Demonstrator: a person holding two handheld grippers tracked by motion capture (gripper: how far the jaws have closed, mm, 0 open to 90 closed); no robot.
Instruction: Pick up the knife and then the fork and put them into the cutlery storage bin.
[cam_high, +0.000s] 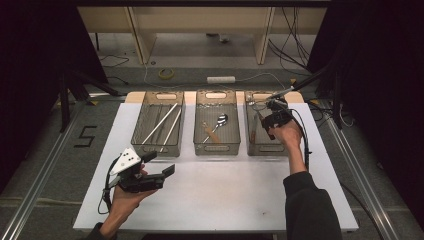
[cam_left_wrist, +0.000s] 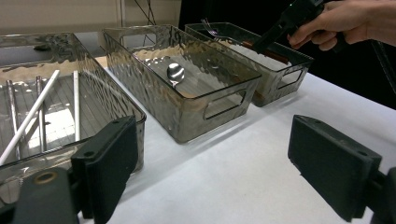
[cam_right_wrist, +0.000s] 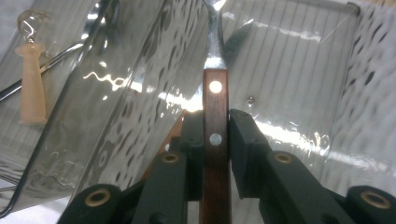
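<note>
Right gripper (cam_high: 270, 121) is clamping a wooden-handled utensil (cam_right_wrist: 215, 116) between its 2 black pads, holding it over the right-hand bin (cam_high: 260, 147) of 3 clear plastic bins lined up across the white table (cam_high: 225, 195). In the right gripper view the brown handle with its 2 metal rivets is running straight up between the pads, its steel neck pointing toward the bin's far wall. Left gripper (cam_high: 159, 164) is resting low over the table's near left, jaws spread wide with nothing between them. Middle bin (cam_high: 216, 147) is holding a metal spoon (cam_high: 220, 120) and a wooden piece. Left bin (cam_high: 156, 145) is holding long white and metal sticks (cam_high: 162, 125).
</note>
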